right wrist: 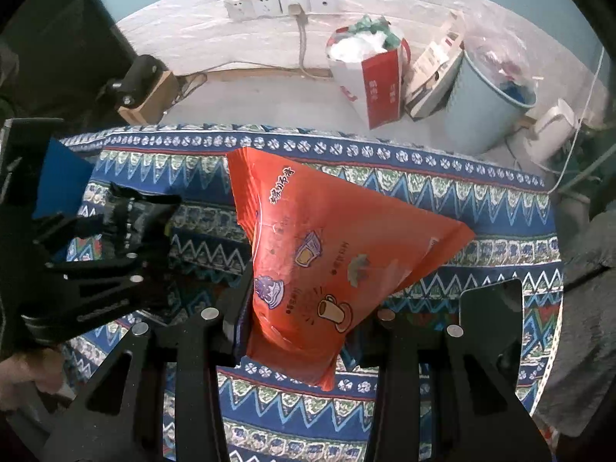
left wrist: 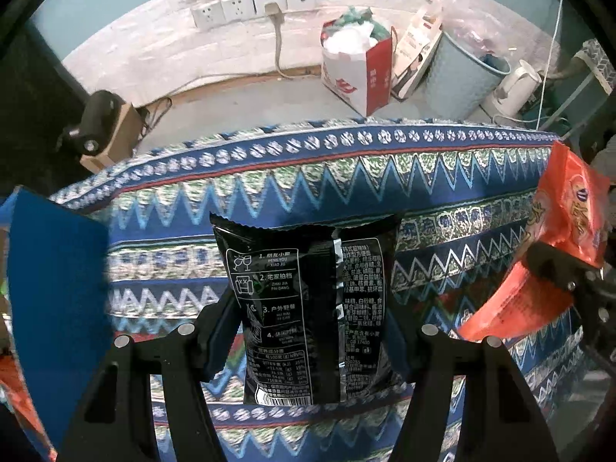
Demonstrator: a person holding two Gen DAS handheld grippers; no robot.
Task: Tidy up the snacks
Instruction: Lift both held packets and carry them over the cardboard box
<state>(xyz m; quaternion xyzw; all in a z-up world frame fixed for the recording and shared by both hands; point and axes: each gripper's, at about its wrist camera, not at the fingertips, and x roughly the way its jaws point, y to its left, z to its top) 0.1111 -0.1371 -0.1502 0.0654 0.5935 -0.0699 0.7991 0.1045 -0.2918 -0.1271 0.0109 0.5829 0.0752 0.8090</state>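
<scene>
left wrist alone shows black packet [left wrist: 308,308] print.

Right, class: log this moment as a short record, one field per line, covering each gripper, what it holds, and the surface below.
left gripper: shut on black packet, label side facing camera
right gripper: shut on orange packet, held tilted
surface: patterned cloth
background: bin, red bag on the floor
</scene>
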